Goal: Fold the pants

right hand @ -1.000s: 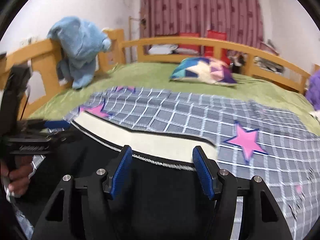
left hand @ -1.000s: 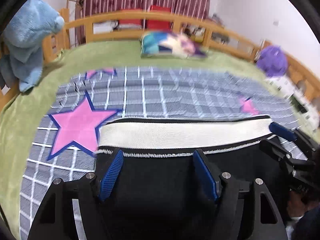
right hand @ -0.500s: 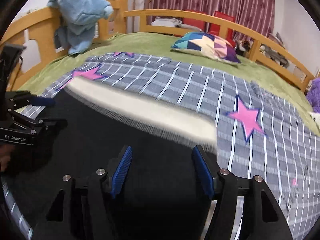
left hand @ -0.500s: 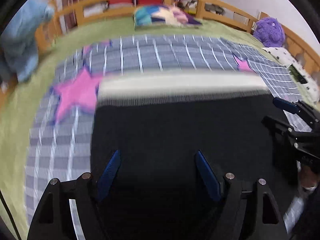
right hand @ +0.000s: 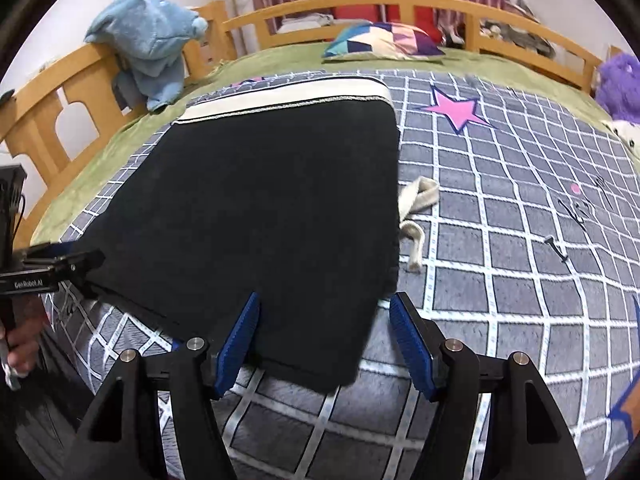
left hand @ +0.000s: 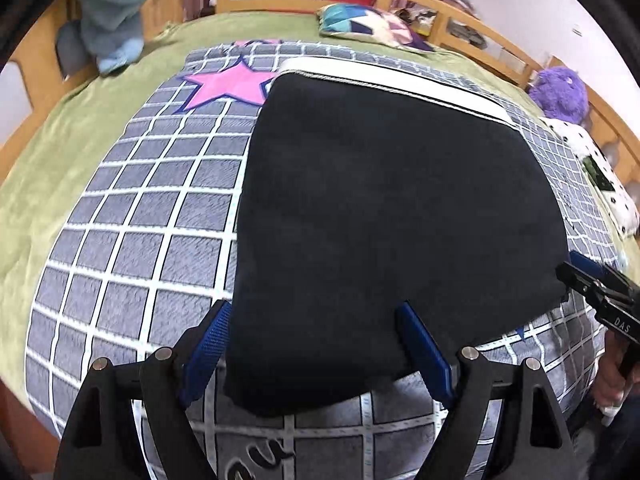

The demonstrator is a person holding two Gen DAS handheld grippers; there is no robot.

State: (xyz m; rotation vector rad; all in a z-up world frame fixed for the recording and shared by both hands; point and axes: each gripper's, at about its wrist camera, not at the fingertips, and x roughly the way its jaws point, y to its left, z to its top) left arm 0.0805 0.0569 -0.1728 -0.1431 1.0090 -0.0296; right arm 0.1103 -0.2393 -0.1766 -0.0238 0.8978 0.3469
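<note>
The black pants [left hand: 392,208] lie flat on the checked blanket [left hand: 132,240], near hem between the spread jaws of the left gripper [left hand: 316,352]—just opening wider—and right gripper [right hand: 324,344]—pinch both corners evenly before folding.

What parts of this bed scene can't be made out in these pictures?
- Left view: the blanket writing near the bottom edge, cut off by the gripper frame.
- Right view: where the cream cord starts, hidden under the black pants.
- Both views: the pants' underlayers, covered by the top layer.
</note>
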